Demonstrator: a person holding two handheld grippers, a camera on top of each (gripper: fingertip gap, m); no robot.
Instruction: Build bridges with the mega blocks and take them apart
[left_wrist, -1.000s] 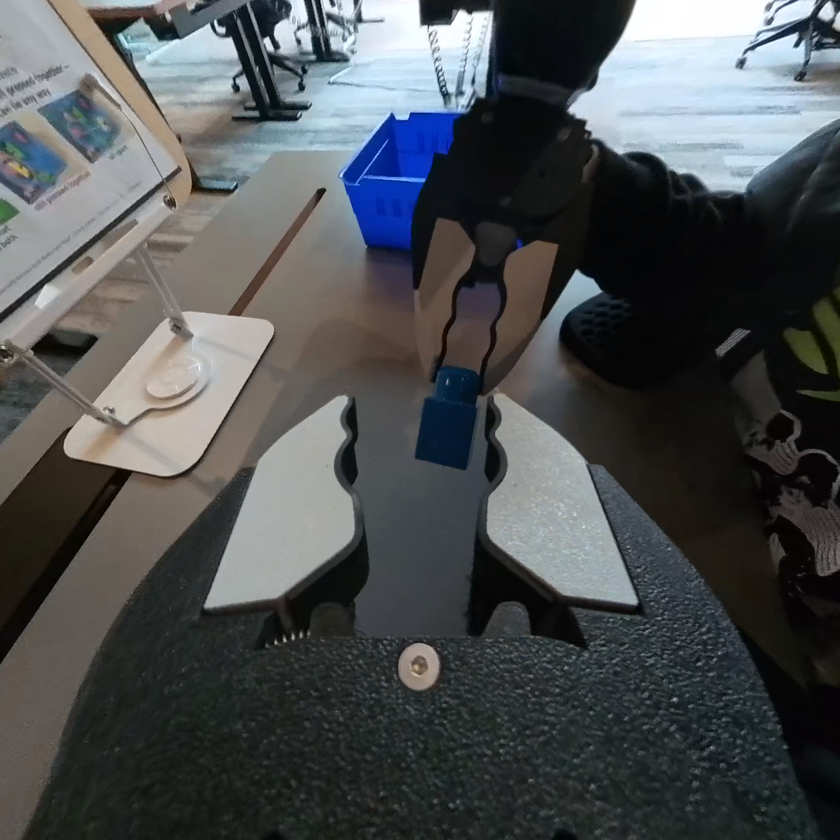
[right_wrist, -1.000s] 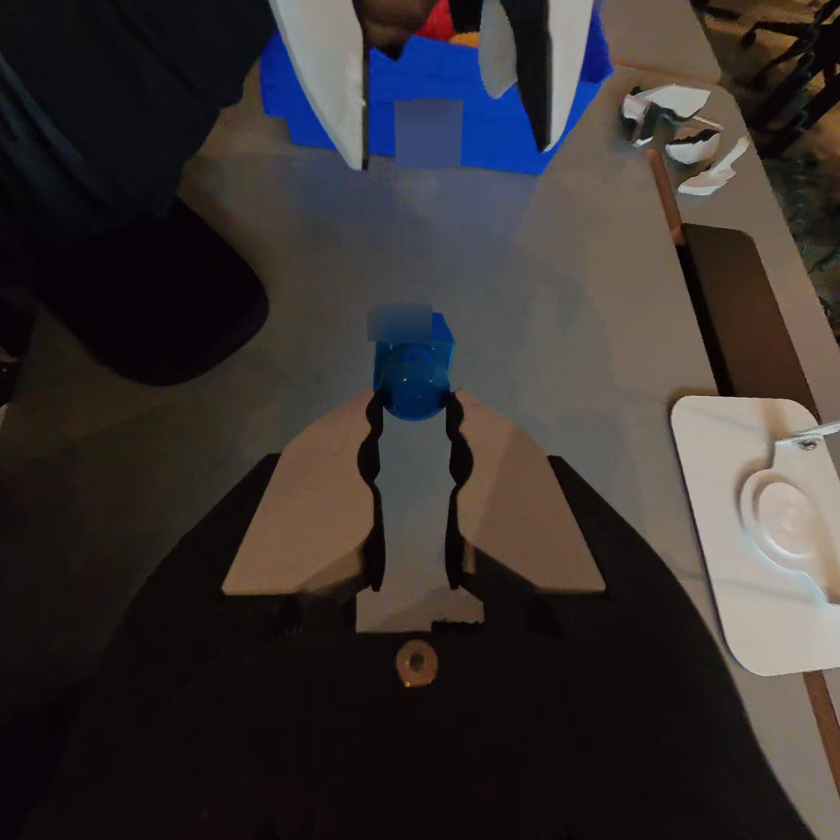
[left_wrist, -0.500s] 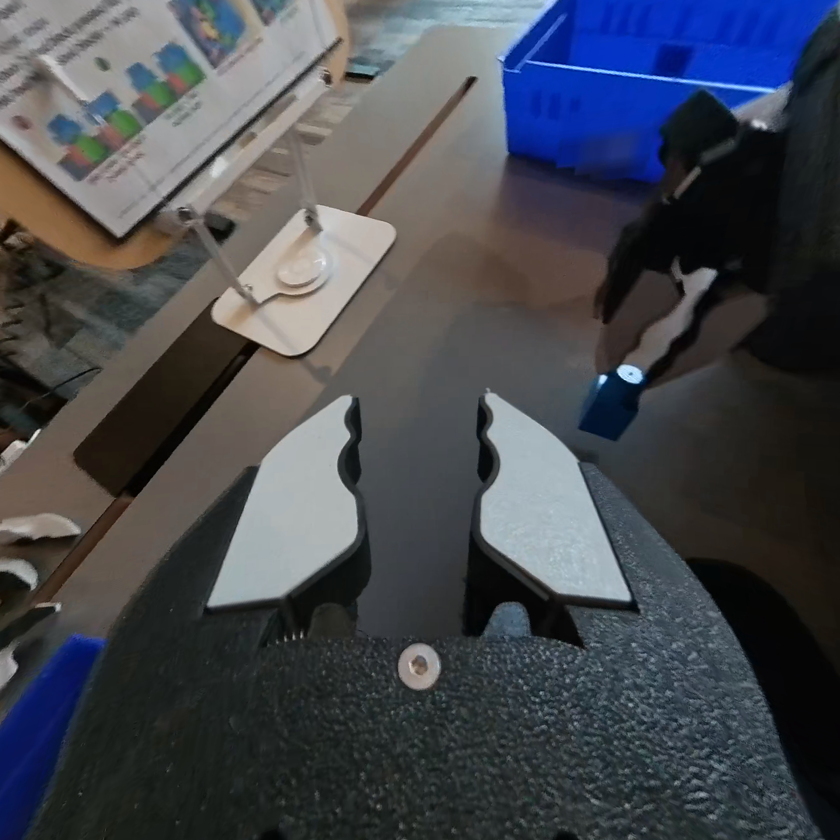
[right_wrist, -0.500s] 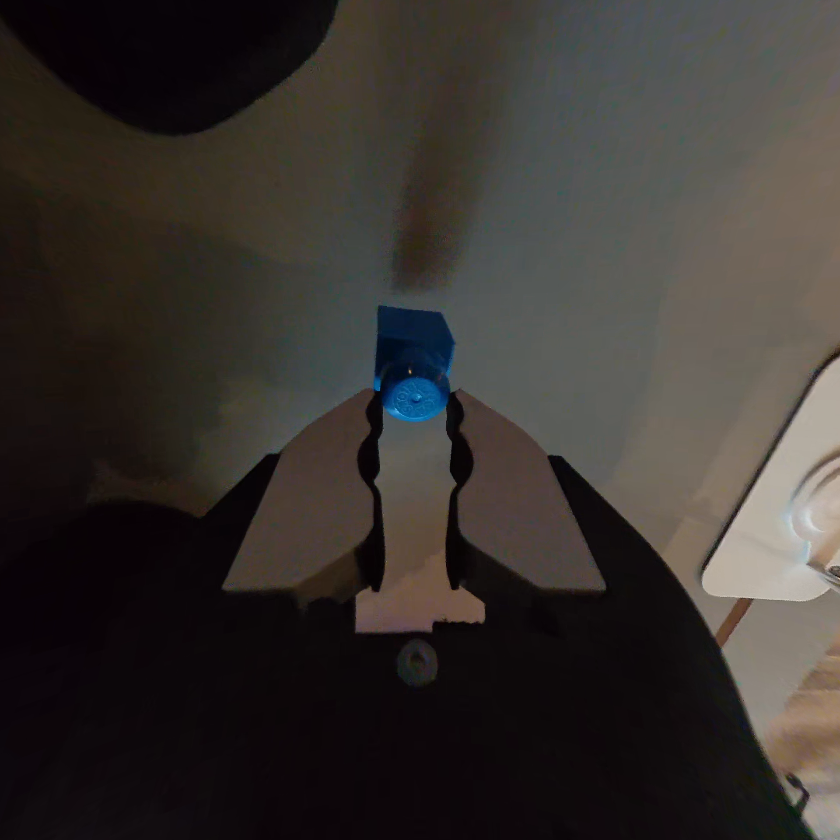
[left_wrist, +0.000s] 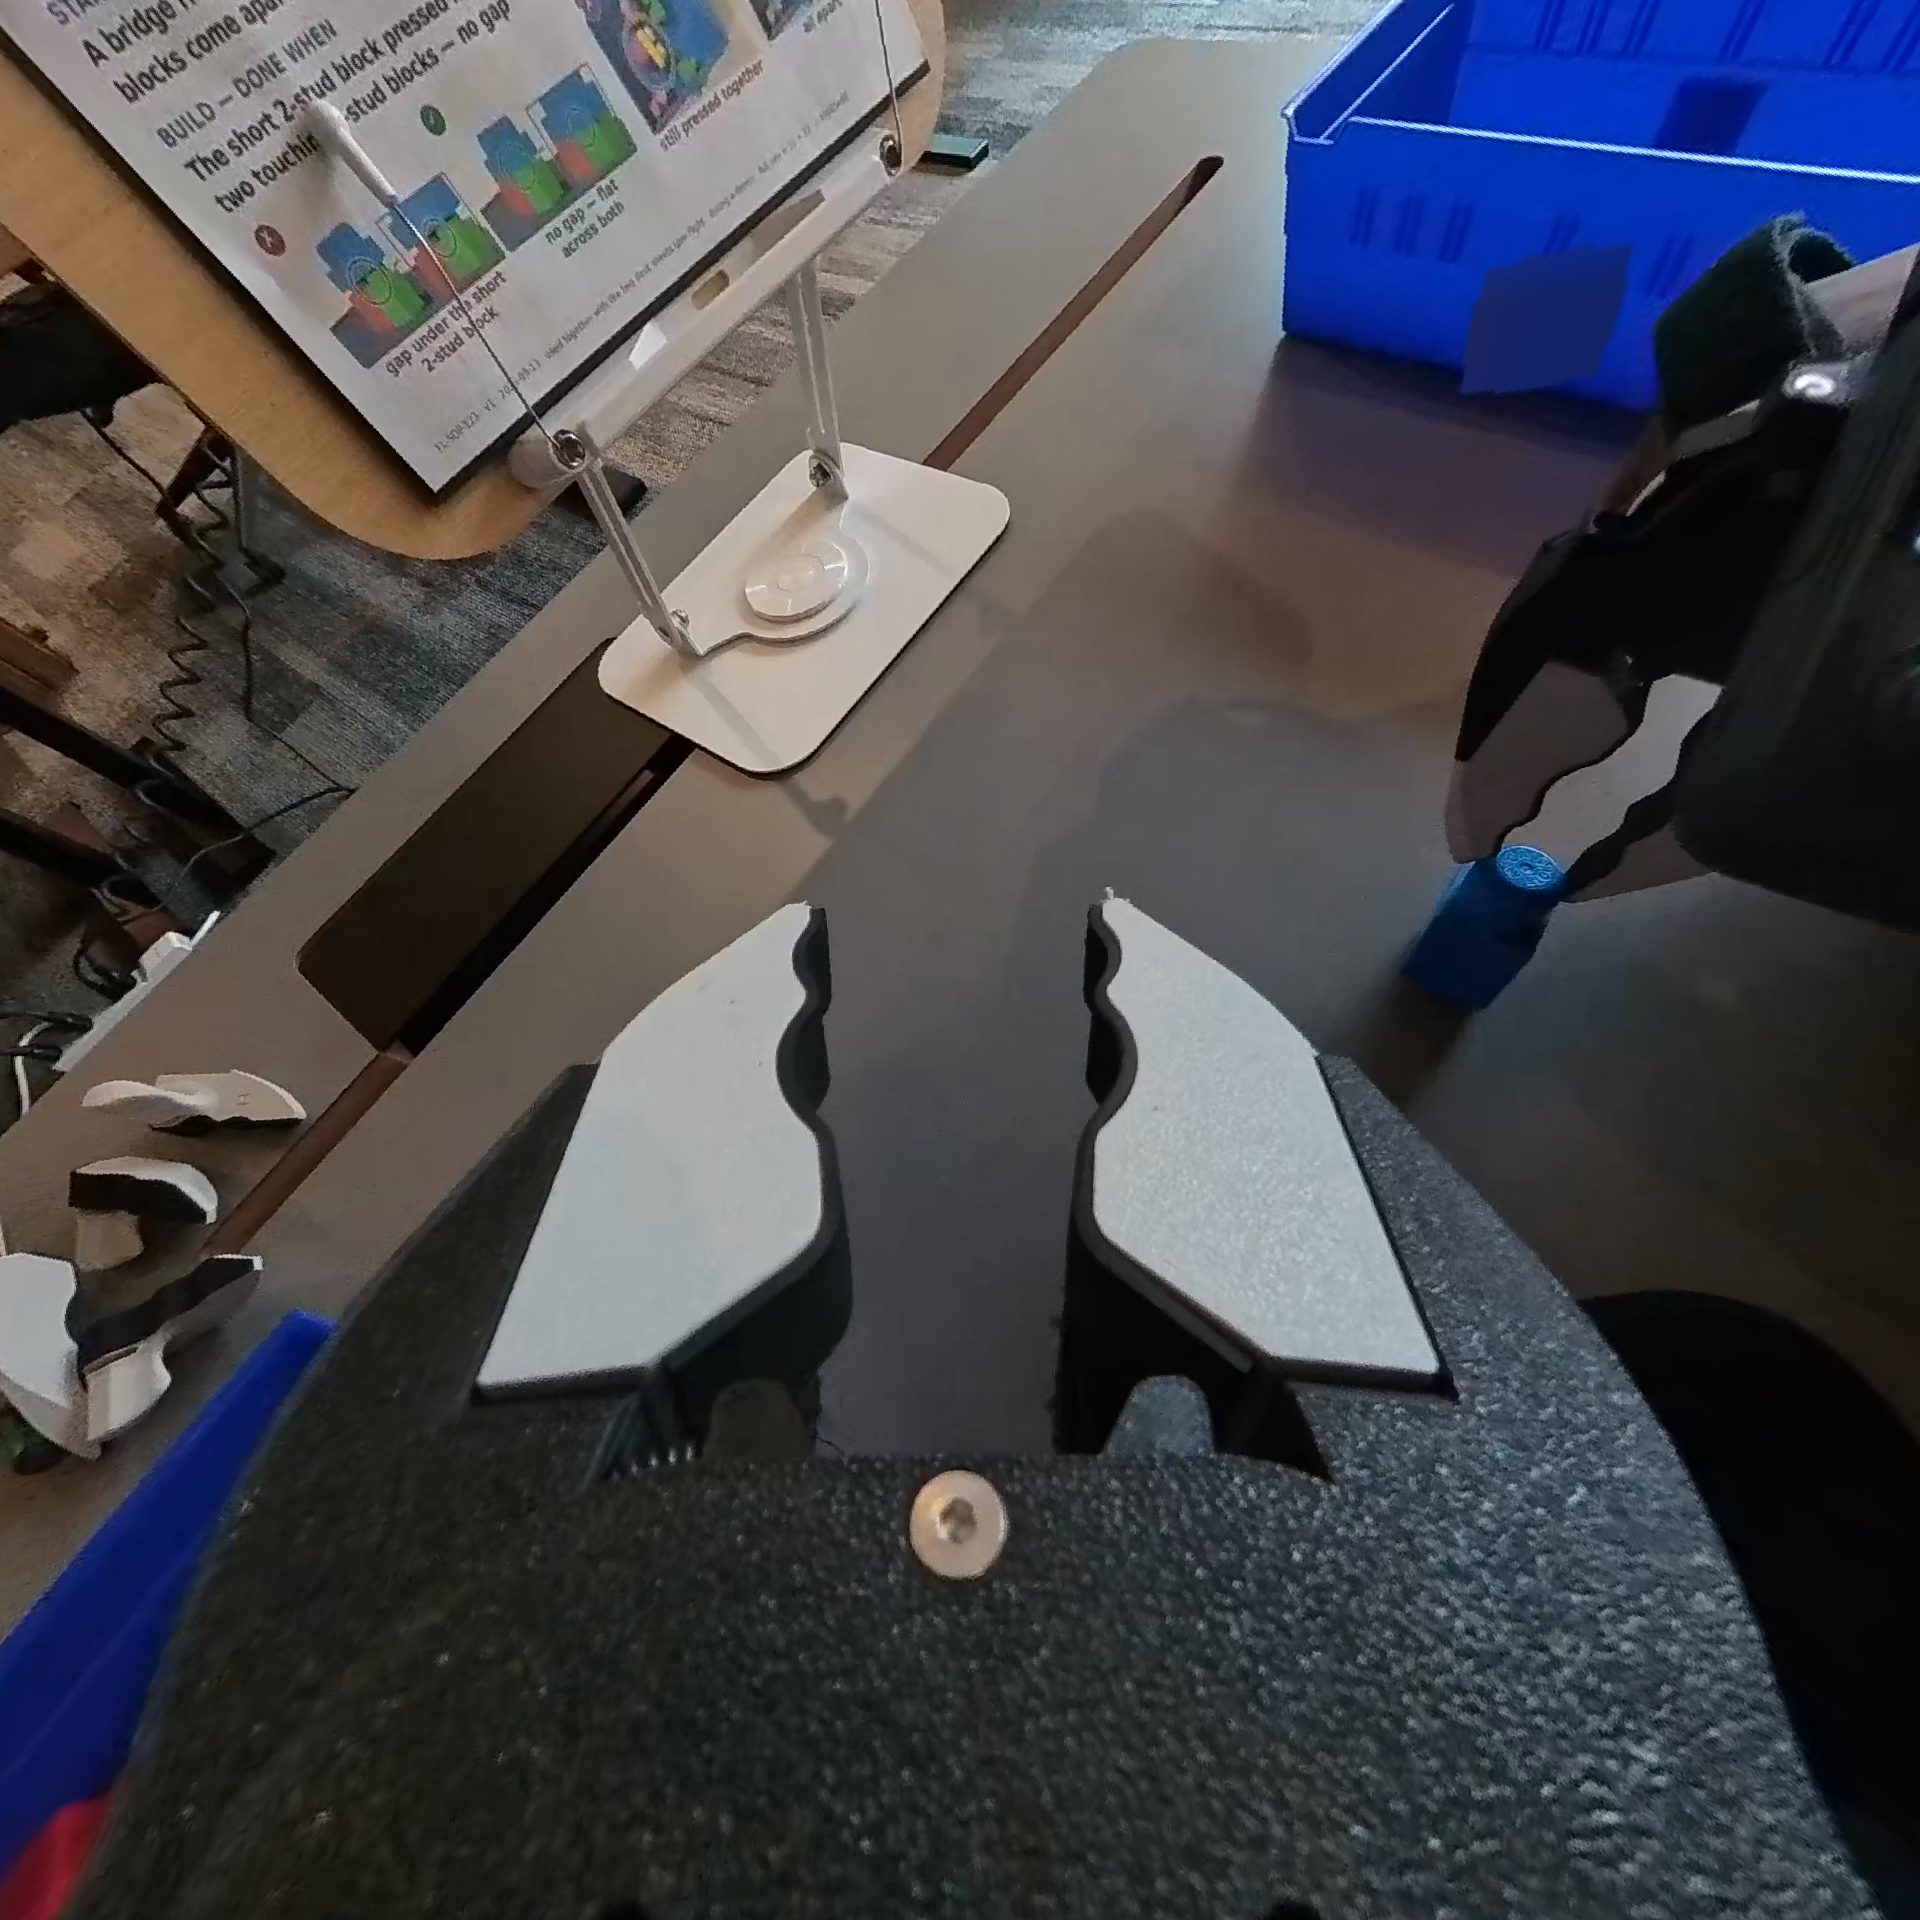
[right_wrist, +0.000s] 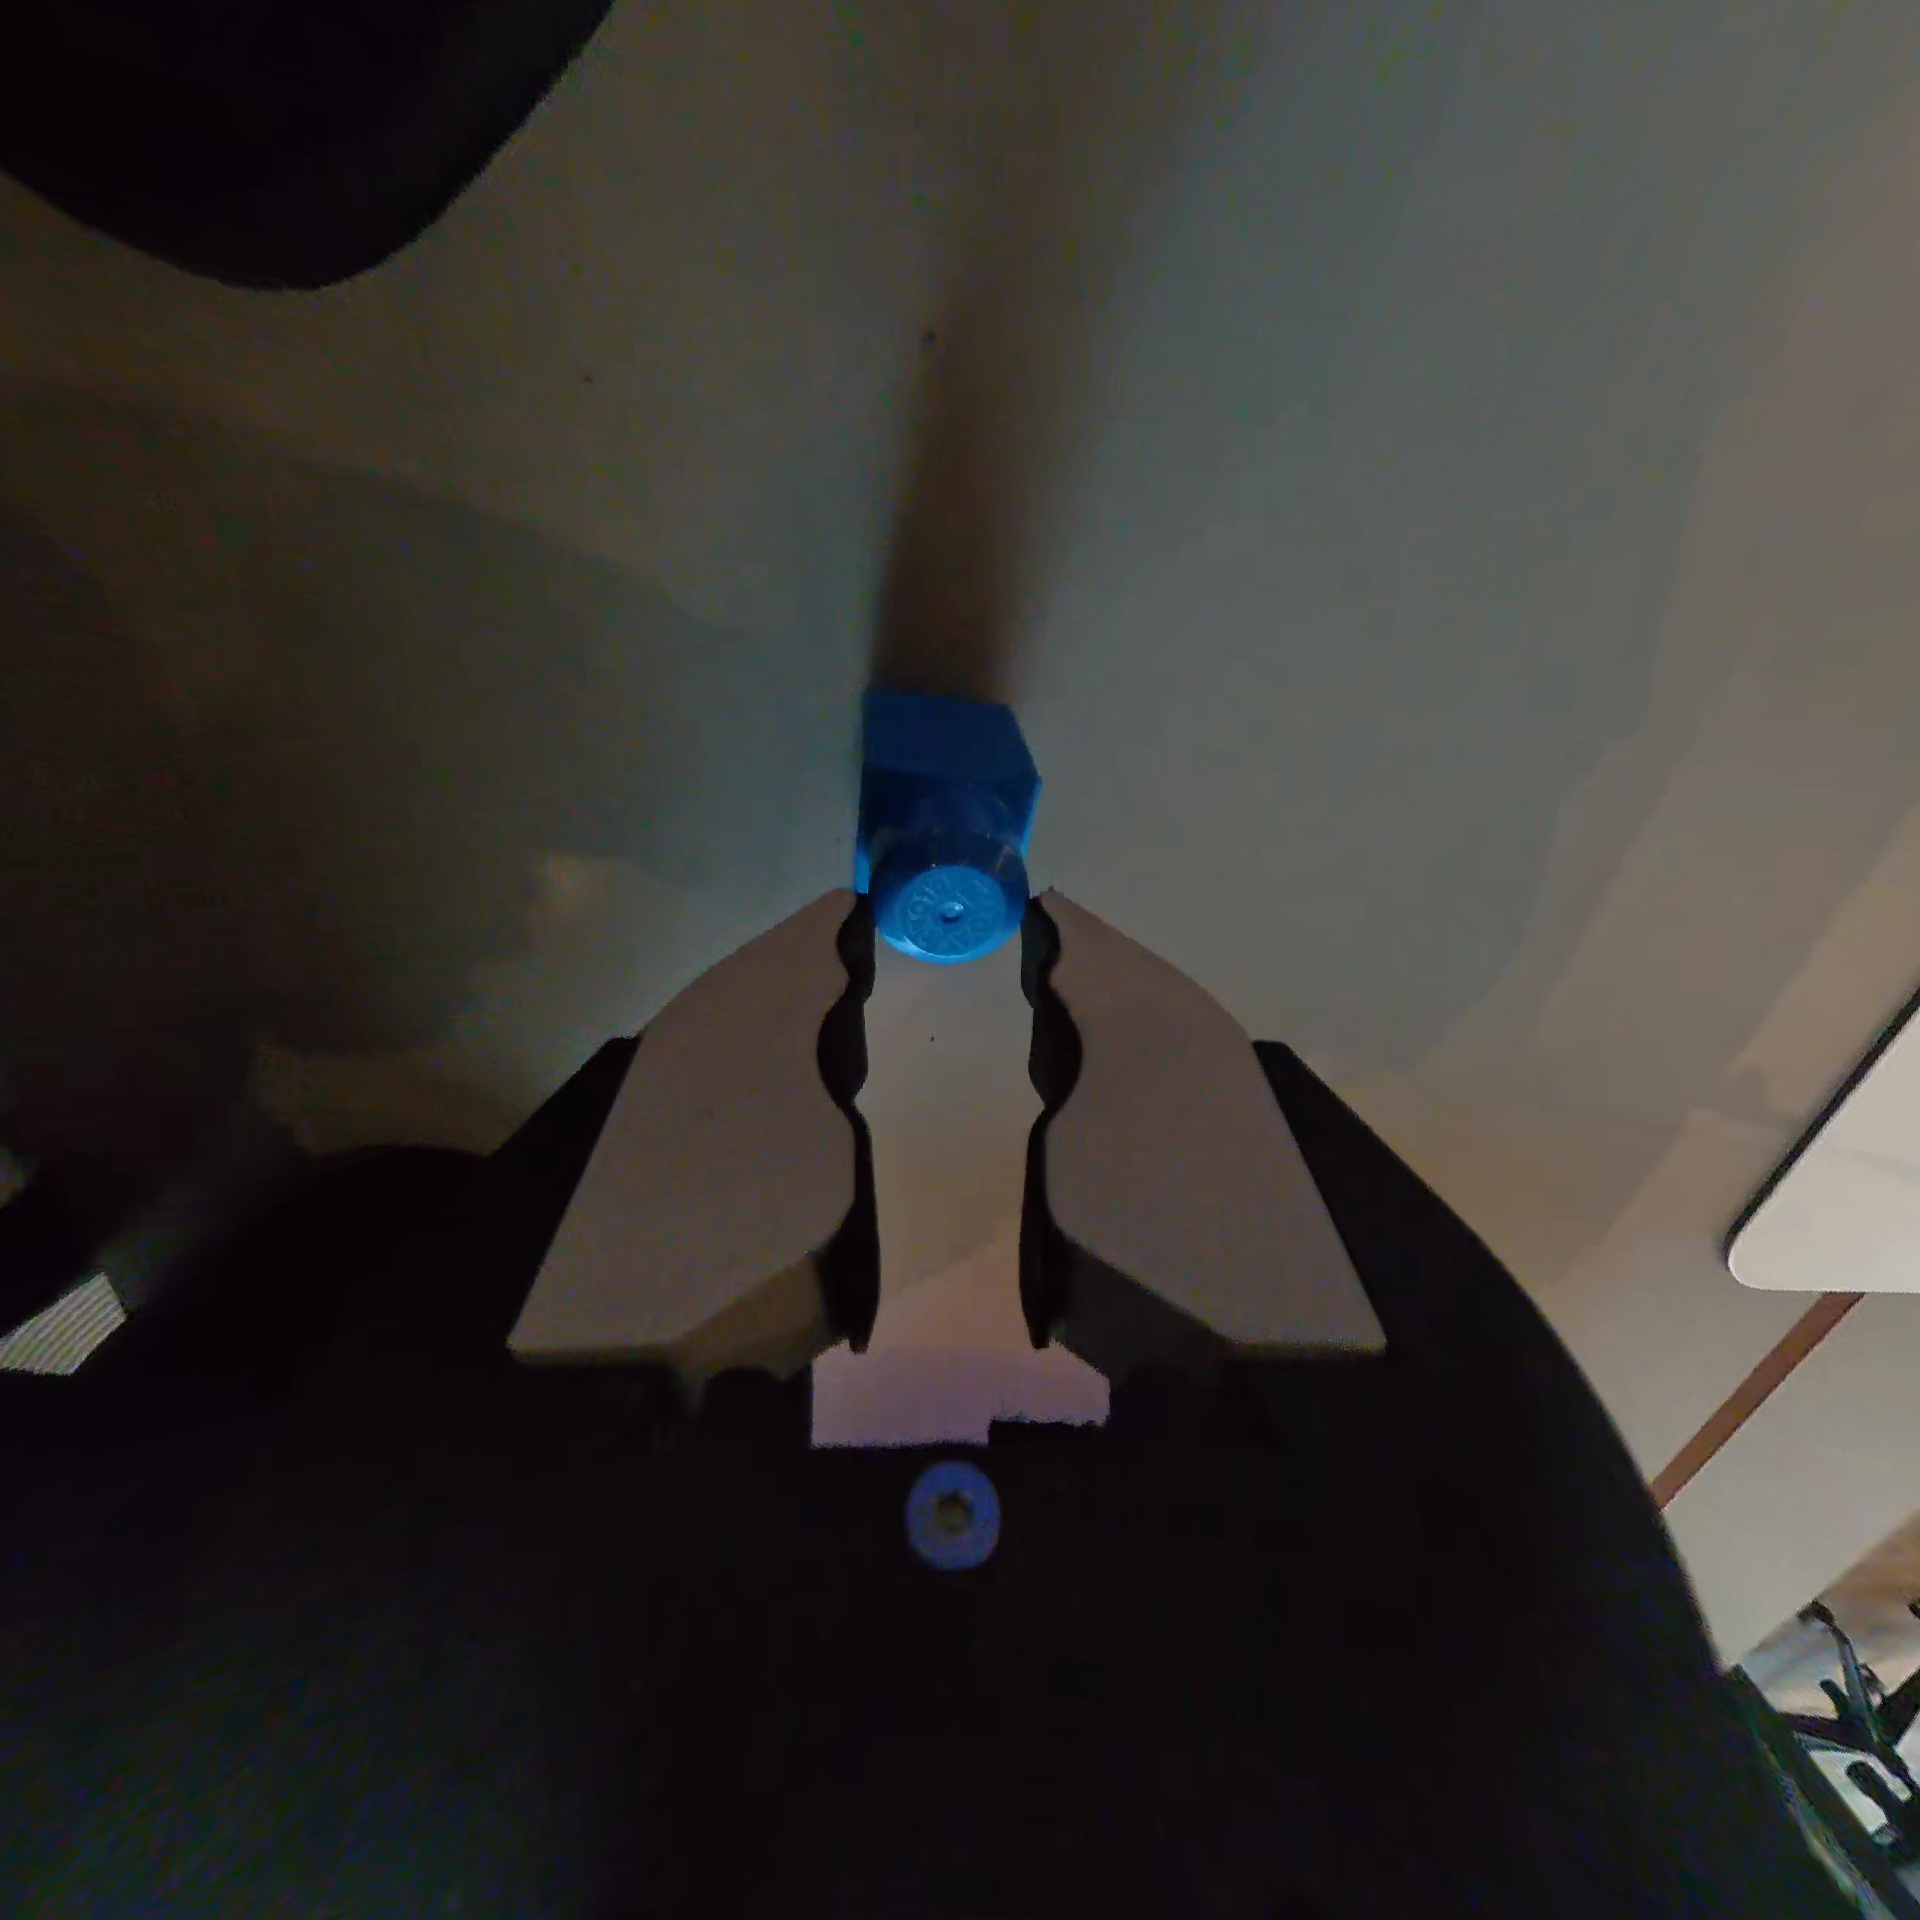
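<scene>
A small blue one-stud mega block (right_wrist: 945, 769) stands upright on the dark table (left_wrist: 1143, 644). My right gripper (right_wrist: 943, 902) points down at it, and its fingertips clamp the block's round stud from both sides. The left wrist view shows the same block (left_wrist: 1475, 951) at the right, under the right gripper (left_wrist: 1522, 883). My left gripper (left_wrist: 956, 914) is open and empty above the table, to the left of the block and apart from it.
A blue bin (left_wrist: 1558, 239) stands at the far right. An instruction sheet on a white stand (left_wrist: 800, 634) stands at the left edge. Loose spare fingers (left_wrist: 135, 1226) lie at the near left beside another blue bin's edge (left_wrist: 156, 1507). A black pad (right_wrist: 260, 125) lies near the block. Some 25 cm of space lies between my two pairs of fingers.
My right gripper has brought the blue block down onto the table. My left gripper has swung left, away from the block, and stays open.
</scene>
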